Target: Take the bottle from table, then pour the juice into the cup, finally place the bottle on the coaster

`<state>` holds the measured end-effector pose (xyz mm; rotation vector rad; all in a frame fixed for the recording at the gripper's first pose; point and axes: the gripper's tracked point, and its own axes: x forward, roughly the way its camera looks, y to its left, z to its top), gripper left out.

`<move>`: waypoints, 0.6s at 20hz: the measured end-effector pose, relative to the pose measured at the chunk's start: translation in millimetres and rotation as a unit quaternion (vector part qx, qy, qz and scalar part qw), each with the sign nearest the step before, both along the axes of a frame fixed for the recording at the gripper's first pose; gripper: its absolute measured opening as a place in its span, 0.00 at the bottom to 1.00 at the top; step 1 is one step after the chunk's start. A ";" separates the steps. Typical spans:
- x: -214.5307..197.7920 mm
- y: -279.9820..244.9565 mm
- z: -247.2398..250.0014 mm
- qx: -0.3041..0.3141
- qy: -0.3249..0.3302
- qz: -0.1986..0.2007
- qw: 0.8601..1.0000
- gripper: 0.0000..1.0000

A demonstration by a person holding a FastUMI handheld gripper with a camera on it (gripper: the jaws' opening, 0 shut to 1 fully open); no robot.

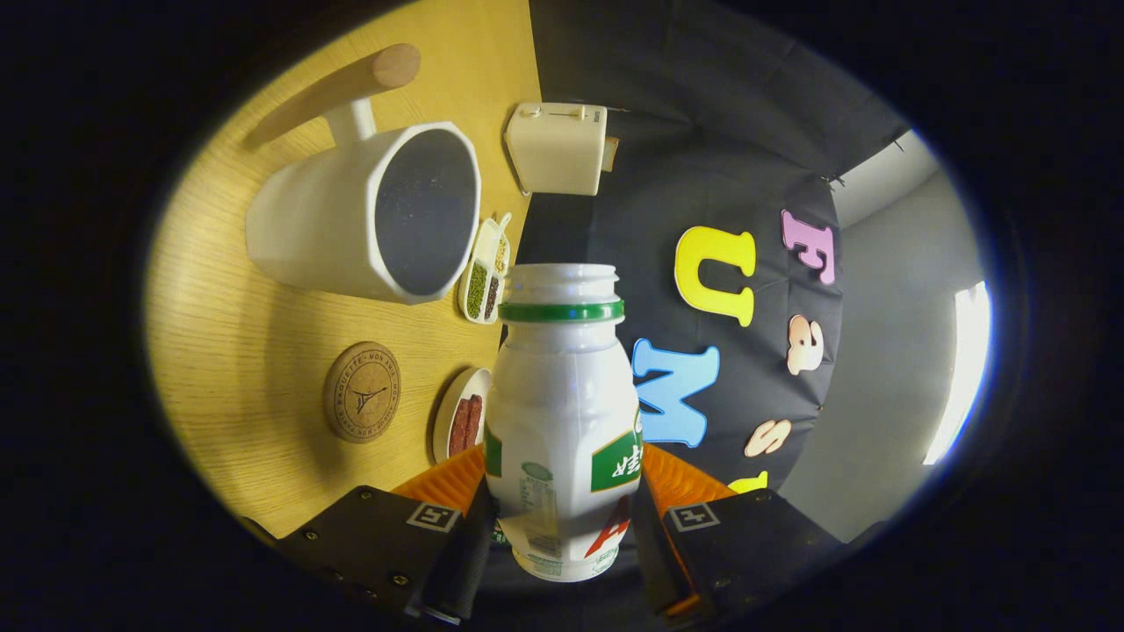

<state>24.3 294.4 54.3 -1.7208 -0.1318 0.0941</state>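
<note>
My gripper [562, 491] is shut on a white plastic bottle [562, 412] with a green neck ring, a green label and no cap; both fingers press its lower body. The whole view is rolled sideways, so the bottle is tipped over relative to the wooden table [255, 333]. Its open mouth points toward the booth wall, next to the rim of a white cup [351, 224] with a dark inside and a wooden handle. A round cork coaster [361, 391] lies on the table below the cup, left of the bottle.
A cream toaster [558, 147] stands at the table's far edge beyond the cup. A divided dish of grains [484, 276] lies between cup and bottle mouth. A small plate with sausages [461, 421] sits beside the bottle near the coaster.
</note>
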 end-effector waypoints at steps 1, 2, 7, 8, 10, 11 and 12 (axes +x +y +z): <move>0.6 0.5 1.1 -0.003 -0.003 0.001 1.000 0.71; 0.3 1.2 2.2 -0.007 -0.005 0.001 1.000 0.71; 1.7 1.2 0.6 -0.024 0.001 -0.005 1.000 0.71; 1.7 0.7 0.6 -0.026 0.001 -0.006 1.000 0.71; 1.2 1.2 3.1 -0.029 0.000 -0.007 1.000 0.71; 2.7 2.2 3.5 -0.029 -0.001 -0.008 1.000 0.71; 1.5 2.0 3.3 -0.031 -0.001 -0.008 0.999 0.71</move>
